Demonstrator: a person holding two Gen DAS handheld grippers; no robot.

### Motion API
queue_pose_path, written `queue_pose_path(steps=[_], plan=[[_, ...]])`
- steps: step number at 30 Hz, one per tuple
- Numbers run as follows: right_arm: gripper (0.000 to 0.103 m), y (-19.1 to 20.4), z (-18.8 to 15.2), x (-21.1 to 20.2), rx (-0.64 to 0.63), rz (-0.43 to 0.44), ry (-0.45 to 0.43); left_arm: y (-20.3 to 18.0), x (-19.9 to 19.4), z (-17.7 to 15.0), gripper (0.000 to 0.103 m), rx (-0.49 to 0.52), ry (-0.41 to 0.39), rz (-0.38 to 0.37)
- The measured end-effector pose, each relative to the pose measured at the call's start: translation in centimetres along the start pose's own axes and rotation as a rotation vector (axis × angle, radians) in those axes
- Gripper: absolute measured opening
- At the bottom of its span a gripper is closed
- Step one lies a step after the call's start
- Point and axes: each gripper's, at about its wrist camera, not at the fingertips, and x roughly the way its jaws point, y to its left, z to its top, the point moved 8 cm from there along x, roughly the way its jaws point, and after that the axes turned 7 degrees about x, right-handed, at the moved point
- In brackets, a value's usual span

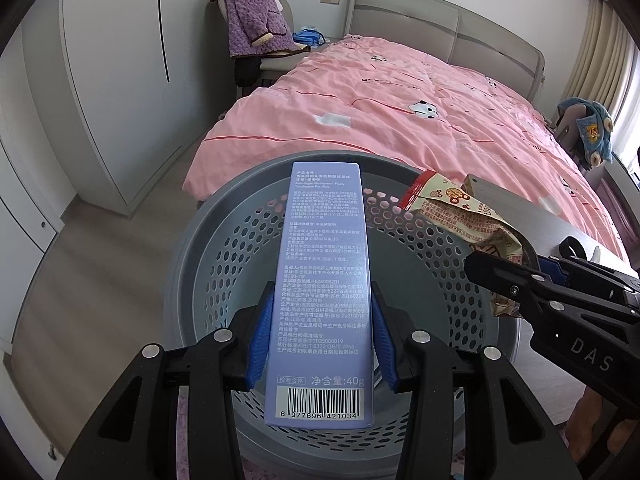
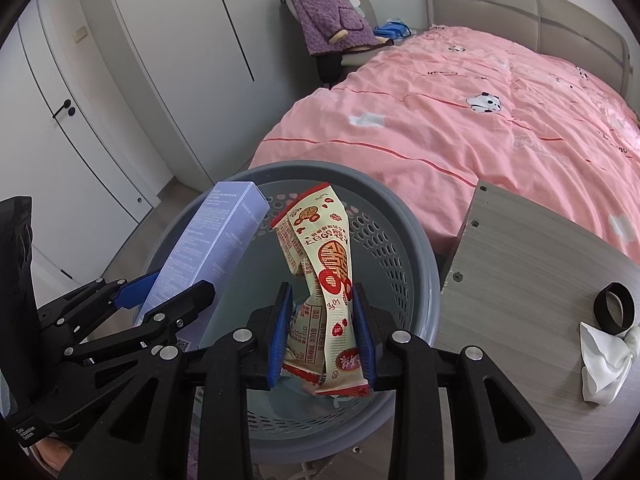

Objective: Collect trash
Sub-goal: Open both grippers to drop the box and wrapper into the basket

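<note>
Step in hand: both pieces of trash are held over the grey perforated bin (image 2: 416, 240), ready to drop; judged the last part of a carry.
Left gripper (image 1: 323, 336): fingers (image 1: 262, 340) clenched on the sides of the lilac toothpaste box (image 1: 324, 280), which points forward above the bin's opening.
Right gripper (image 2: 322, 340): fingers (image 2: 280, 336) grasping the crumpled snack wrapper (image 2: 328, 276), upright over the bin's middle.
Bin: stands between the pink bed (image 2: 460, 140) and the wooden bench (image 2: 520, 280); its floor looks bare.
Still on the bench: a white crumpled tissue (image 2: 604, 360) beside a black ring (image 2: 614, 306).
Next move: spread both pairs of fingers so box and wrapper fall inside; the long box probably needs tipping down to clear the rim.
</note>
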Motion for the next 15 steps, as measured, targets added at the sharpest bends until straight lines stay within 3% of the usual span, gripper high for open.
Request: queue_pose_path(steps=[4,6,9,15], plan=[[0.035,0.14,0.17,-0.44,-0.004,0.006,-0.017,0.25,-0.37,0.26,0.043,-0.009,-0.009,0.008],[0.043,0.17,0.26,-0.7,-0.003,0.008,-0.026,0.38,-0.47,0.45,0.048,-0.011,-0.012,0.012],[0.047,0.12,0.36,-0.99,0.001,0.009,-0.037,0.57,-0.67,0.5,0.051,-0.016,-0.016,0.02],[0.049,0.08,0.36,-1.01,0.003,0.007,-0.037,0.88,-0.78,0.57,0.055,-0.027,-0.016,0.035]])
